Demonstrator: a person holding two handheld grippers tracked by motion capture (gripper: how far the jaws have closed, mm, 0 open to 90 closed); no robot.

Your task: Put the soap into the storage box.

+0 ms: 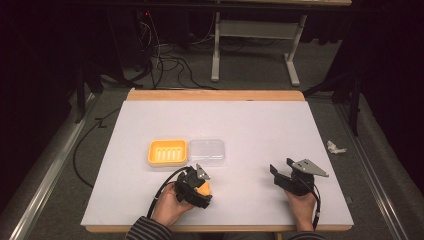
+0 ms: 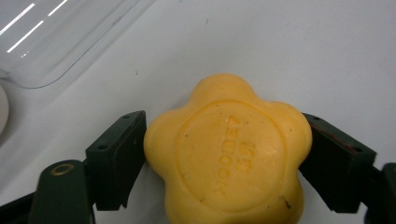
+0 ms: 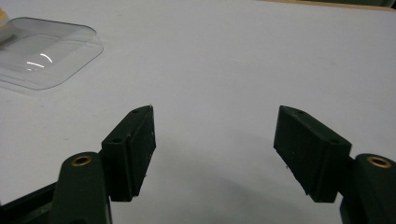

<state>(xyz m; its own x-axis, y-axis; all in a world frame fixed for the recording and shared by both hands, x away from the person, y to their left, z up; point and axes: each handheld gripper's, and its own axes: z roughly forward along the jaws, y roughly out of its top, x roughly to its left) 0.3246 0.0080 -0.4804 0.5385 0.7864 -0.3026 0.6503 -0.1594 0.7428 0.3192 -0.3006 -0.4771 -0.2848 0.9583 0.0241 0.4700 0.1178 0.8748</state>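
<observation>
Orange soap dish (image 1: 167,152) lies empty on the white table (image 1: 260,130), clear lid (image 1: 206,151) touching its right side. Yellow flower-shaped soap (image 2: 229,154) sits just below them, clamped between the left gripper's (image 2: 224,158) jaws. Right gripper (image 3: 215,149) jaws spread apart, holding nothing.

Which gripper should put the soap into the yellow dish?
Left. Its gripper already has its jaws around the soap, close to the yellow dish. The right gripper is open and farther away.
</observation>
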